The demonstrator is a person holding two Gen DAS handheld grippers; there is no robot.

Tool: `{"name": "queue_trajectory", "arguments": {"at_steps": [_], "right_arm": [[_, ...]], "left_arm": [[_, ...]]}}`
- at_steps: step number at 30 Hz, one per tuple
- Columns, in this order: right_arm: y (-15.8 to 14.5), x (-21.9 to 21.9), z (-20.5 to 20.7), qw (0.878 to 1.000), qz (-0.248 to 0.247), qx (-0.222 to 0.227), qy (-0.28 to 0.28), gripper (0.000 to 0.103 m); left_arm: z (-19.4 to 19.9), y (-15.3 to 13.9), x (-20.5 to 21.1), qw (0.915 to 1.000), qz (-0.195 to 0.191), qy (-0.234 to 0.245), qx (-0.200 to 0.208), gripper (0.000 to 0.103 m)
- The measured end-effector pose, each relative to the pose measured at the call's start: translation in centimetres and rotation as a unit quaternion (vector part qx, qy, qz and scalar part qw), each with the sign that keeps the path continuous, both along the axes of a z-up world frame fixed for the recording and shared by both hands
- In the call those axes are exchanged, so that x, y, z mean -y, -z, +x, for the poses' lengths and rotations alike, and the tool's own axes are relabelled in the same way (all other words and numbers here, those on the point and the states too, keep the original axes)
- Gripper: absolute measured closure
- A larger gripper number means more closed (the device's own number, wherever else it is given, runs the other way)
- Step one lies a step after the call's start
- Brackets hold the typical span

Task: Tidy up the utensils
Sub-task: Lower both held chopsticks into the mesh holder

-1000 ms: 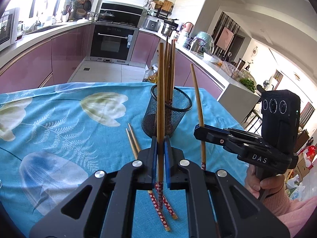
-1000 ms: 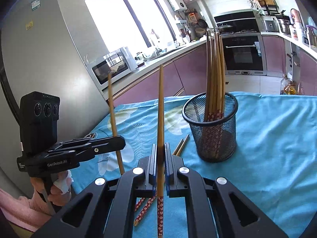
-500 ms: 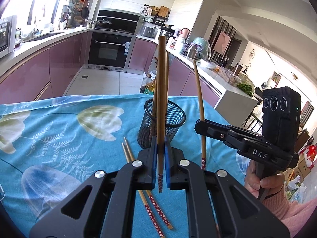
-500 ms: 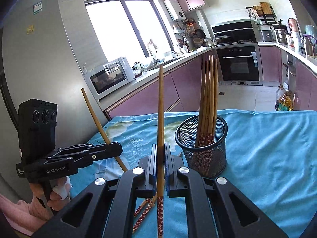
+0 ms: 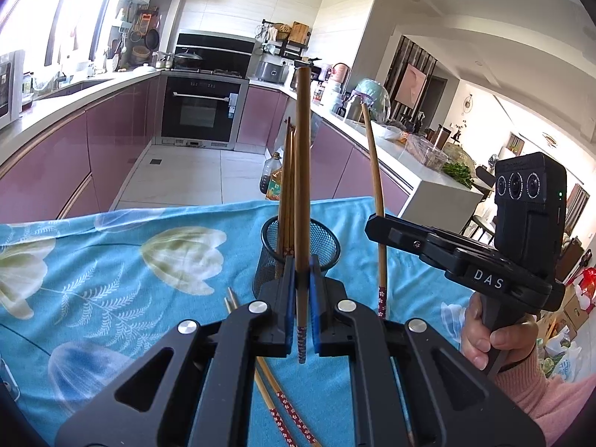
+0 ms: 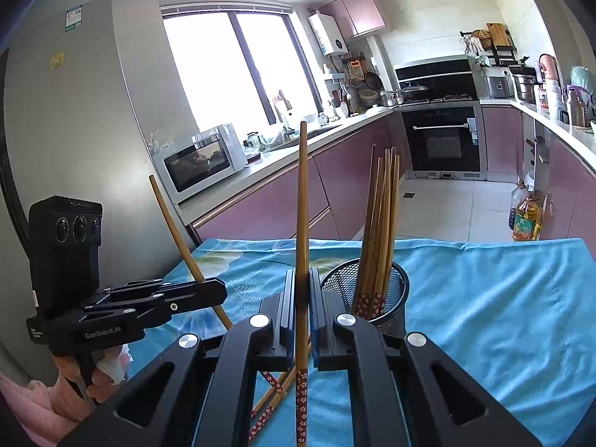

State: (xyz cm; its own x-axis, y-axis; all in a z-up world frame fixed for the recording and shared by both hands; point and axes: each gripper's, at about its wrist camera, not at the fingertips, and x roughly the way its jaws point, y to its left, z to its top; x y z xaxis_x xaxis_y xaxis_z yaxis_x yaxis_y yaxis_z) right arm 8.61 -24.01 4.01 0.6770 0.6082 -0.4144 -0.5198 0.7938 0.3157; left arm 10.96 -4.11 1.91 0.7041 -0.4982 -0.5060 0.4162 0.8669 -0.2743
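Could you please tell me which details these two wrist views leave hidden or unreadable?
- Mesh holder: the left wrist view hides its base behind the left tool.
- Loose chopsticks: the right tool covers their upper lengths in the right wrist view.
- Fridge sticker: its print is too small to read there.

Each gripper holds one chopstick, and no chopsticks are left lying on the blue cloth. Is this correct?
Not quite. Each gripper does hold one chopstick, but two loose chopsticks lie on the blue cloth, below the left gripper. The left wrist view shows them.
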Motion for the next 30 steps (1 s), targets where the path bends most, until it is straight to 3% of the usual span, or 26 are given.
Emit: {"name": "queue_trajectory", "arguments": {"at_steps": [30], "right_arm": [[-3.0,0.3,4.7,0.998,0.011,0.047,0.045,0.097]], "left_arm": [[3.0,-5.3,1.6,0.9975,-0.002,-0.004,0.071,0.096]]}}
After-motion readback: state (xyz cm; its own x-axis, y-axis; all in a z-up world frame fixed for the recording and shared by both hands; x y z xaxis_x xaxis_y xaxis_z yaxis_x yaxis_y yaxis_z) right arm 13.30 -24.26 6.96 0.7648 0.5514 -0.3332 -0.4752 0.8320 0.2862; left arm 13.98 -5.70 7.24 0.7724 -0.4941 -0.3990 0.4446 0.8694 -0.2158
